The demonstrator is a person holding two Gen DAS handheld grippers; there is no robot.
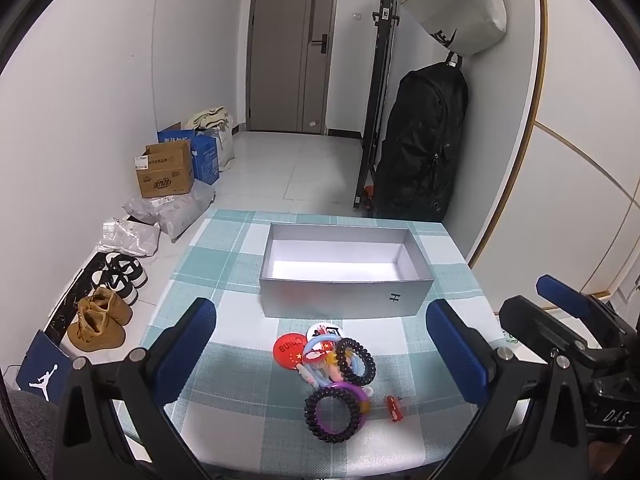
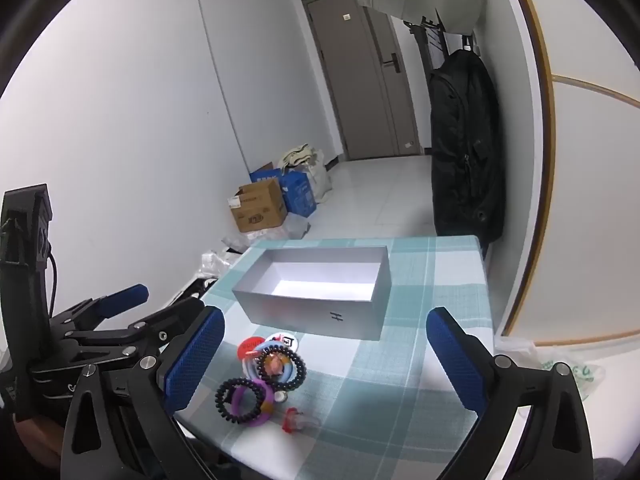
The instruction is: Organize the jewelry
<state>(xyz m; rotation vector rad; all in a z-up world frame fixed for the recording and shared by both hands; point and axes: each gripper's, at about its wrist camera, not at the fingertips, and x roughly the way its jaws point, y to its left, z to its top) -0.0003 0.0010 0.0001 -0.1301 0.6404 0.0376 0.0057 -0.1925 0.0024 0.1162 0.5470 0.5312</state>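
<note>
Both grippers spread wide, nothing held: left gripper (image 1: 320, 360), right gripper (image 2: 324, 360). Pile (image 1: 334, 376) lay on the cloth (image 1: 224, 364) between the left fingers, nearer its right finger (image 1: 456, 352). Nearest: coil tie (image 1: 326, 414) over purple ring (image 1: 352, 396). Best taken singly, near piece first, pinched across the rim. Beyond the fingertips, box (image 1: 344, 300) stood empty.

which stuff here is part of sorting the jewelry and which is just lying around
Part of the job:
- grey box, open and empty
- hair ties and bracelets piled in front of the box
- red badge
- small red clip

Just lying about:
- shoes
- cardboard boxes
- black backpack
- white bag
</note>
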